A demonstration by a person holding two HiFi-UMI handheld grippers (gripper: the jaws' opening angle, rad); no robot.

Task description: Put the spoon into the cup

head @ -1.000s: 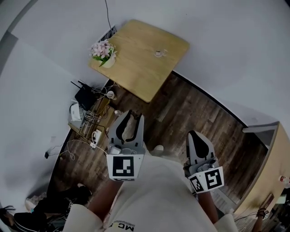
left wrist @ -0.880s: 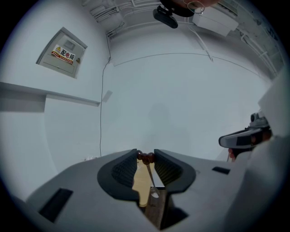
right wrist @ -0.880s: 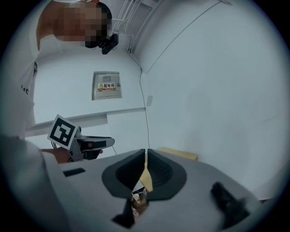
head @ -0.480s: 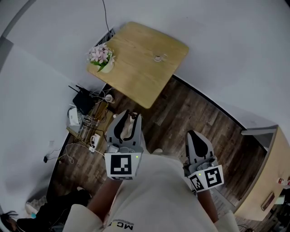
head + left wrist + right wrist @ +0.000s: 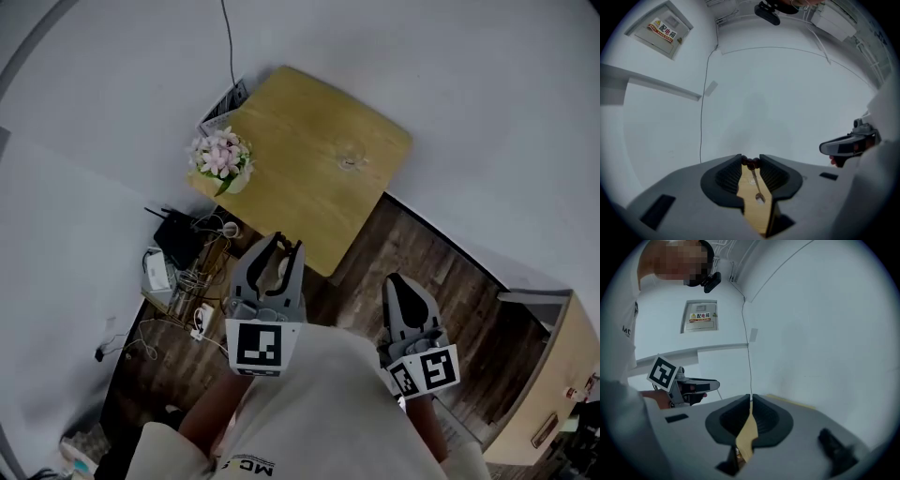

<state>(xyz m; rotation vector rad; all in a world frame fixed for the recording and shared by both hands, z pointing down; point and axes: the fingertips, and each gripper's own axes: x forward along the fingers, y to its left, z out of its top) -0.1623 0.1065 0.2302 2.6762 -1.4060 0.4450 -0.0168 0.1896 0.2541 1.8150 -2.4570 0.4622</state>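
1. Gripping the spoon (image 5: 756, 183) by its dark beaded handle end, the left claw (image 5: 750, 162) is clenched on it at the very tips. The bowl end lies back btw the jaws, nearer the camera.
2. Cup (image 5: 350, 157): small, clear, upright on the wooden worktop (image 5: 291, 112), toward its far right side and well apart from both claws. Can't tell from here if anything is in it.
3. Step, as I read it: pickup done, spoon on its way, insert not yet begun. The person stands off the worktop's near corner w/ both claws held out in front.
4. Next move prob. needs: close the gap to the worktop, get the left claw above the cup, tip the spoon so one end points down into the mouth, then let go. The cup looks light, so a side knock could tip it.
5. The right claw (image 5: 750, 400) could steady the cup. It's clenched, tips all but meeting, nothing in it.
6. Also there: pot of pink flowers (image 5: 222, 156) at the worktop's left edge, away from the cup.
7. Writing: the yellow warning label on the grey wall box (image 5: 702, 316) reads 配电箱 (distribution box). The shirt (image 5: 309, 403) print shows "MC", rest cut off.
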